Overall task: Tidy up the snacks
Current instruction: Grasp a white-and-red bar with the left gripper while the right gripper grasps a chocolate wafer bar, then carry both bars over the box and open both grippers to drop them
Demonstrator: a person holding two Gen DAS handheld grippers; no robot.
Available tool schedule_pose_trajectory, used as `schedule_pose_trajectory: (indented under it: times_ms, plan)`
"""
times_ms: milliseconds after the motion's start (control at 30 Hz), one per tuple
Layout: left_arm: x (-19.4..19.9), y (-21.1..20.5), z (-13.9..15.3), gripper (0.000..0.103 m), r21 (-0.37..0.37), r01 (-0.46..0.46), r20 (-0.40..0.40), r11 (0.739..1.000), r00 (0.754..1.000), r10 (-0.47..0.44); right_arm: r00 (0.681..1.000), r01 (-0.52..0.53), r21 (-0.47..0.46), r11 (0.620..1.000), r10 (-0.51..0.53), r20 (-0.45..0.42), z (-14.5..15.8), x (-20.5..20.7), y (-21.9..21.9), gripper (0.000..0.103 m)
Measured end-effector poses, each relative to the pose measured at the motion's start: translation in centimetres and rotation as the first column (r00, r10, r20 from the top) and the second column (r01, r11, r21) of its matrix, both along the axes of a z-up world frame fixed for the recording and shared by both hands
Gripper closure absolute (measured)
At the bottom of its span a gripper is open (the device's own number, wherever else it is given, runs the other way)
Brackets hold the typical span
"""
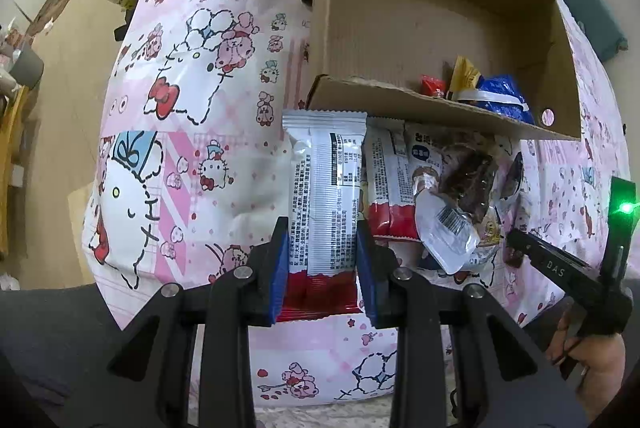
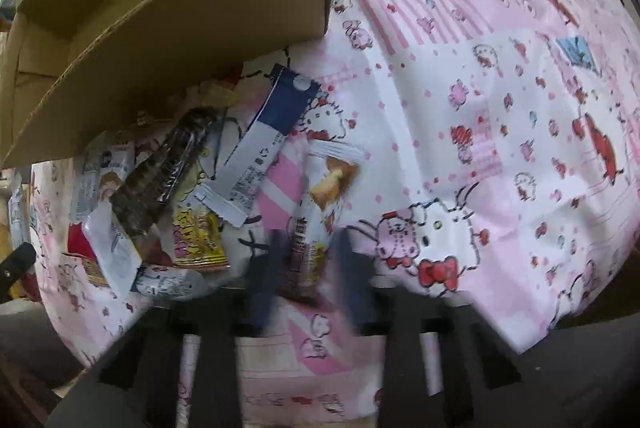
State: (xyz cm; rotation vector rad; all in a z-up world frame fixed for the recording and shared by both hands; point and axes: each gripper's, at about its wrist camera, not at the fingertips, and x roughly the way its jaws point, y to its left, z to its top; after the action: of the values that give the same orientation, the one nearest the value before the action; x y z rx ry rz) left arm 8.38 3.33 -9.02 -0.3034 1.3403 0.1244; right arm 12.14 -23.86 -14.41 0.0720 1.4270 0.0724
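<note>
My left tongs (image 1: 322, 260) clamp a white-and-red foil snack bar (image 1: 325, 195) just near the brown cardboard box (image 1: 400, 11). My blurred right tongs (image 2: 308, 264) straddle a white pastry-print snack packet (image 2: 320, 203); whether they grip it I cannot tell. Left of it lies a loose snack pile (image 2: 160, 195) on the pink cartoon-print cloth (image 2: 500, 107).

The letters "DAS" stand in pale print on the black arm of the right gripper (image 1: 560, 270) — the only legible text; print on the snack wrappers (image 1: 324, 195) is too small to read.
</note>
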Motion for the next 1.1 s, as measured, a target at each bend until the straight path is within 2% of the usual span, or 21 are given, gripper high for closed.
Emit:
schedule_pose_trajectory:
  times_ms: [167, 233, 400, 467, 600, 733, 933, 1100]
  plan:
    - [-0.4, 0.5, 0.4, 0.076, 0.004, -0.022, 0.013, 1.000, 1.000, 0.022, 0.997, 0.003, 0.030, 1.000, -0.005, 0.078, 2.3, -0.9, -0.6, 0.084]
    - [-0.6, 0.7, 0.7, 0.076, 0.005, -0.035, 0.025, 0.999, 0.999, 0.035, 0.993, 0.020, 0.072, 0.997, -0.028, 0.117, 3.6, -1.5, -1.1, 0.084]
    - [-2.3, 1.8, 3.5, 0.076, -0.032, -0.099, 0.095, 0.995, 0.990, 0.102, 0.965, -0.006, 0.139, 0.990, -0.031, 0.259, 9.0, -3.1, -1.5, 0.084]
    - [-3.0, 2.1, 5.8, 0.076, -0.063, -0.109, 0.158, 0.992, 0.980, 0.117, 0.944, -0.044, 0.178, 0.983, -0.017, 0.331, 12.1, -3.8, -1.3, 0.084]
    - [-2.7, 2.2, 10.0, 0.076, -0.036, -0.099, 0.288, 0.994, 0.952, 0.106, 0.895, -0.139, 0.224, 0.965, 0.026, 0.446, 16.2, -3.7, -0.9, 0.084]
    - [-0.5, 2.2, 12.2, 0.076, -0.031, -0.080, 0.343, 0.996, 0.935, 0.086, 0.838, -0.230, 0.270, 0.935, 0.050, 0.543, 19.0, -2.7, -0.1, 0.084]
    - [3.4, 1.1, 14.3, 0.076, 0.037, -0.026, 0.408, 0.999, 0.913, 0.009, 0.806, -0.282, 0.323, 0.904, 0.040, 0.590, 19.9, 0.5, 0.8, 0.084]
    - [6.4, 0.1, 14.2, 0.076, 0.049, 0.006, 0.410, 0.999, 0.912, -0.025, 0.806, -0.294, 0.351, 0.889, 0.033, 0.591, 19.1, 3.3, 1.7, 0.084]
